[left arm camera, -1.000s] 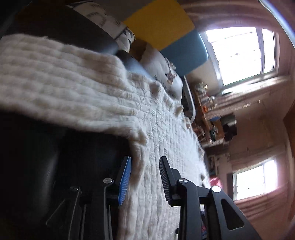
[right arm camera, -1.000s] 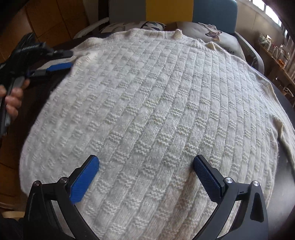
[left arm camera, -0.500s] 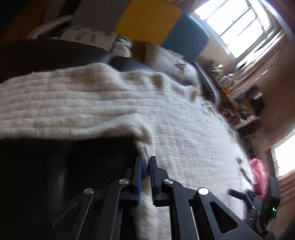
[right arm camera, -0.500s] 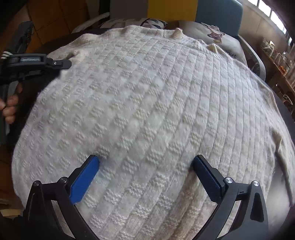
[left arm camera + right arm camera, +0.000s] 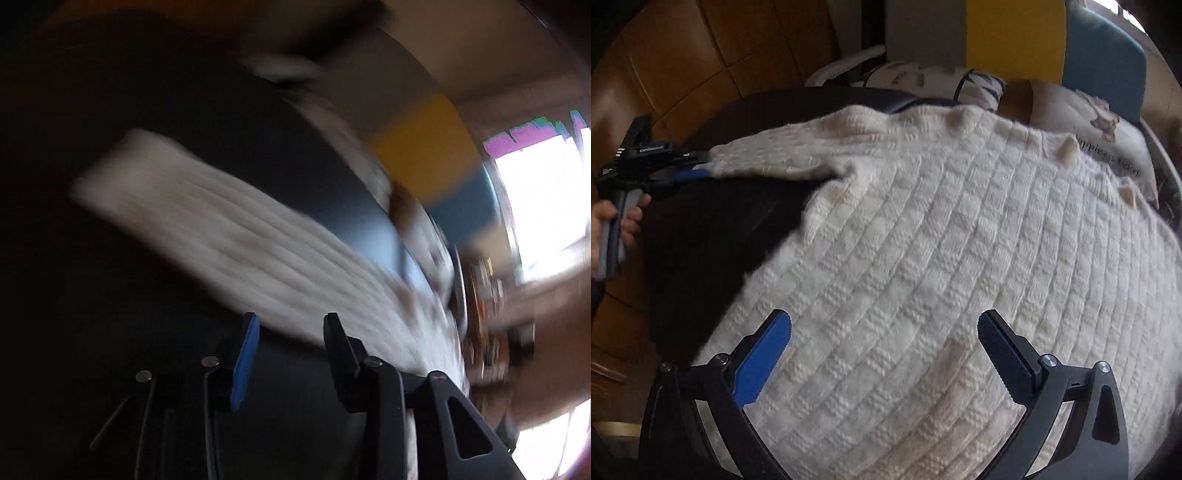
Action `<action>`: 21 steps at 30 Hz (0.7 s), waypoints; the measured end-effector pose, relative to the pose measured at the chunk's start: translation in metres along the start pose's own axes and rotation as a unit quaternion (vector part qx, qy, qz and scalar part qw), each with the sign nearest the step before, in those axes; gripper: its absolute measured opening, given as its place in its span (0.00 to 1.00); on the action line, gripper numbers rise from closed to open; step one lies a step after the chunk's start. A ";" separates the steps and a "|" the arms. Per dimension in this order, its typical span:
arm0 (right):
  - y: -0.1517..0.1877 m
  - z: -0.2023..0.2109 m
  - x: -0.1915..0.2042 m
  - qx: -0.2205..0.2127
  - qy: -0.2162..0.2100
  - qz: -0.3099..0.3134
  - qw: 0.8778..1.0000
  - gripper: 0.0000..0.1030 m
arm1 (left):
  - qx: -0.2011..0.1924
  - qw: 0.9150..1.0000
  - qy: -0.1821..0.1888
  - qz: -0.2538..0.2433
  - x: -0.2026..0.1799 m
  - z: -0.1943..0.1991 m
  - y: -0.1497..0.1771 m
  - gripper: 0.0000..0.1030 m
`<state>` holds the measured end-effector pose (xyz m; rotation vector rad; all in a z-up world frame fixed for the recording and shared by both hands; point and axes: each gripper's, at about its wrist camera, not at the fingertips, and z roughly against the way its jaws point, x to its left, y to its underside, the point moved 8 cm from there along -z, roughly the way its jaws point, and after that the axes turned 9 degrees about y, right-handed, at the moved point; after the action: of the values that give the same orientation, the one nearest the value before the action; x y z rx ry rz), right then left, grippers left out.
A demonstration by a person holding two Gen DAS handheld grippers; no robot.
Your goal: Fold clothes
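A cream knitted sweater [image 5: 942,258] is spread across a dark round worktop [image 5: 713,236], with one sleeve [image 5: 775,162] drawn out to the left edge. The left gripper [image 5: 698,168] is seen at the cuff end of that sleeve in the right wrist view; in its own blurred view [image 5: 288,350] its jaws are opening and nothing is seen between the pads, the sleeve [image 5: 229,236] lying just beyond them. The right gripper [image 5: 884,354] is held wide above the lower body of the sweater, with no fabric caught.

The knit is judged to be soft, thick and fairly light, limp under its own weight and likely to stretch or sag when lifted from one point. Its textured surface should give the ribbed pads good purchase. Hold is best taken at a doubled edge: the cuff, the hem or the shoulder seam, with both layers pinched together, so that the fold is carried over evenly and not dragged.
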<state>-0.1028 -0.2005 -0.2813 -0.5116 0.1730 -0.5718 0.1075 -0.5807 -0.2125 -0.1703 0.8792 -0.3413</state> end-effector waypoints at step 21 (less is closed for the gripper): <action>-0.066 0.003 0.020 -0.044 0.072 0.044 0.995 1.00 | -0.066 0.996 -0.060 0.008 0.035 0.018 -0.057 0.05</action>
<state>-0.1165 -0.2580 -0.2456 -0.5463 0.3574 -0.5168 0.1299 -0.6460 -0.2104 -0.3039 0.7843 -0.2554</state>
